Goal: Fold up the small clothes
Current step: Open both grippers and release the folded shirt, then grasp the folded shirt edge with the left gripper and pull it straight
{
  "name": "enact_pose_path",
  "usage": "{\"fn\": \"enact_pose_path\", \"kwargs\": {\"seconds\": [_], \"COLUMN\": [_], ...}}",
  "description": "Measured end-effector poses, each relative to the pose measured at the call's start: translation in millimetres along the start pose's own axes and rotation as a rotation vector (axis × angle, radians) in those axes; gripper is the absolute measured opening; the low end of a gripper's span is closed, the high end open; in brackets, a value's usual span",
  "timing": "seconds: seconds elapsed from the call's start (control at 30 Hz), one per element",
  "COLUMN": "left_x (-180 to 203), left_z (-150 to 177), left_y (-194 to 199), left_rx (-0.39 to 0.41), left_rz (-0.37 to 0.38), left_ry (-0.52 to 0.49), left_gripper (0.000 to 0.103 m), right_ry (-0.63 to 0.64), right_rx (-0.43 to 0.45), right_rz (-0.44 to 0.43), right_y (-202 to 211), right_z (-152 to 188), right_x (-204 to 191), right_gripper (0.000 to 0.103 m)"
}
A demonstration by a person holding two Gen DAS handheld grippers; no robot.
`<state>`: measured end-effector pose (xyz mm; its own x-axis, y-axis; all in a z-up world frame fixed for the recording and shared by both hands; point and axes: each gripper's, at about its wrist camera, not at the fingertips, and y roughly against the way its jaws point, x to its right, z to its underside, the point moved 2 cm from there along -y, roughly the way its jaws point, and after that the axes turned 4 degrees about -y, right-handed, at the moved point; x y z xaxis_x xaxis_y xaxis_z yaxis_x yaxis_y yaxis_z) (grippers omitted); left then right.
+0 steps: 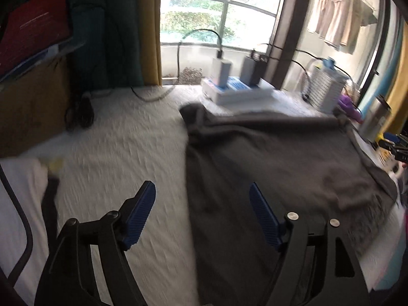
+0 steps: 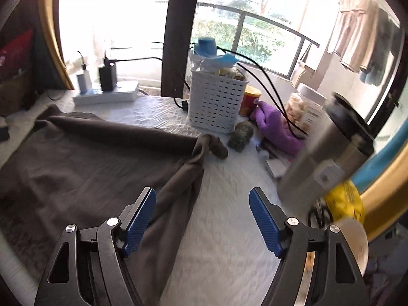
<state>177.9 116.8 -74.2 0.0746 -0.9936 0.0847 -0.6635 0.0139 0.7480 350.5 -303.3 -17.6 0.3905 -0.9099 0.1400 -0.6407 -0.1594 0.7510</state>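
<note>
Garment (image 1: 267, 158), dark grey-brown, spread flat on white textured table (image 1: 122, 153); far edge rolled into a thick ridge running across, seen in both views; in right wrist view garment (image 2: 76, 168) fills left half of frame, a long twisted strip of it trailing from rolled far corner down toward near edge; rolled end lying loose on white cover near a small mottled green lump (image 2: 241, 135). Left tool (image 1: 202, 199) wide open, blue ribbed pads well apart, nothing between them; left pad over bare white cover, right pad over garment's left edge, poised above cloth, contact not confirmed. Right tool (image 2: 202, 204) likewise wide open, empty; left pad (image 2: 142, 214) just over trailing strip, right pad over bare cover; touching cloth or not: cannot tell. Both frames motion-blurred at near range. Behind garment: white flat box (image 1: 239, 94) carrying two upright chargers with black cables; white perforated basket (image 2: 216, 102) stuffed with bags, blue cap on top; yellow-lidded red can (image 2: 251, 100) just right of basket; purple cloth (image 2: 275, 125) beside it; clear jar (image 2: 303, 107) with white lid; steel tumbler (image 2: 329, 163) with black lid close at right, near right tool. Window with railing and greenery beyond; pale clothes hanging on rack (image 1: 334, 23) at upper right. Cardboard box (image 1: 33, 102) at far left; red screen (image 1: 35, 35) above it.
</note>
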Motion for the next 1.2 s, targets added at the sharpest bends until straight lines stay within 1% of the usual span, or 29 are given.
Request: {"fn": "enact_pose_path", "kwargs": {"seconds": [0.1, 0.23, 0.27, 0.4, 0.47, 0.53, 0.57, 0.6, 0.63, 0.67, 0.7, 0.73, 0.77, 0.8, 0.83, 0.93, 1.0, 1.07, 1.2], "left_x": [9.3, 20.0, 22.3, 27.2, 26.7, 27.2, 28.4, 30.4, 33.2, 37.1, 39.6, 42.2, 45.9, 46.7, 48.9, 48.1, 47.5, 48.9, 49.5], "left_z": [18.4, 41.5, 48.1, 68.7, 76.7, 82.7, 85.3, 87.9, 89.4, 89.8, 89.8, 88.7, 87.2, 86.7, 84.5, 72.8, 65.0, 59.5, 59.2], "left_y": [12.5, 16.3, 15.8, 14.6, 15.9, 16.6, 15.8, 16.2, 17.0, 17.8, 18.7, 18.4, 19.1, 20.7, 23.1, 40.7, 52.5, 59.4, 59.9], "left_rx": [0.002, -0.037, -0.054, -0.117, -0.131, -0.123, -0.127, -0.117, -0.103, -0.096, -0.097, -0.101, -0.095, -0.092, -0.087, -0.043, -0.015, 0.008, 0.007], "left_rz": [-0.003, -0.002, -0.005, 0.001, 0.011, 0.018, 0.014, 0.005, -0.001, -0.002, 0.029, 0.059, 0.044, 0.037, 0.032, 0.039, 0.044, 0.048, 0.050], "left_ry": [-0.002, -0.016, -0.024, -0.023, -0.006, -0.012, -0.022, -0.038, -0.063, -0.088, -0.094, -0.091, -0.100, -0.114, -0.127, -0.117, -0.111, -0.113, -0.104], "left_gripper": [0.076, 0.076, 0.076, 0.076, 0.076, 0.076, 0.075, 0.067, 0.060, 0.041, 0.019, 0.014, 0.012, 0.011, 0.010, 0.010, 0.010, 0.010, 0.010], "right_ry": [-0.025, -0.046, -0.032, 0.036, 0.056, 0.082, 0.090, 0.081, 0.070, 0.051, 0.044, 0.040, 0.040, 0.037, 0.025, -0.033, -0.051, -0.081, -0.142], "right_rx": [0.002, -0.012, -0.022, -0.052, -0.064, -0.070, -0.070, -0.069, -0.069, -0.074, -0.080, -0.087, -0.087, -0.089, -0.091, -0.087, -0.087, -0.077, -0.064], "right_rz": [0.000, 0.038, 0.067, 0.130, 0.147, 0.190, 0.222, 0.241, 0.246, 0.245, 0.246, 0.253, 0.266, 0.262, 0.252, 0.199, 0.187, 0.142, 0.055], "right_y": [21.5, 39.5, 43.2, 42.0, 41.3, 38.3, 37.9, 37.4, 37.3, 37.1, 35.0, 32.6, 30.9, 28.7, 27.7, 26.8, 27.7, 31.7, 38.4], "right_z": [20.8, 52.3, 62.2, 86.4, 95.9, 103.3, 106.5, 108.0, 108.3, 109.0, 109.6, 110.5, 112.0, 113.7, 115.4, 116.5, 116.6, 116.3, 121.5], "right_x": [-4.4, -17.4, -25.0, -48.6, -54.4, -55.8, -54.2, -48.9, -44.2, -35.5, -29.8, -23.0, -15.7, -8.9, -3.4, 11.8, 16.7, 18.0, 14.1], "right_gripper": [0.077, 0.077, 0.077, 0.077, 0.077, 0.077, 0.077, 0.077, 0.068, 0.058, 0.035, 0.023, 0.020, 0.011, 0.009, 0.007, 0.007, 0.007, 0.008]}}
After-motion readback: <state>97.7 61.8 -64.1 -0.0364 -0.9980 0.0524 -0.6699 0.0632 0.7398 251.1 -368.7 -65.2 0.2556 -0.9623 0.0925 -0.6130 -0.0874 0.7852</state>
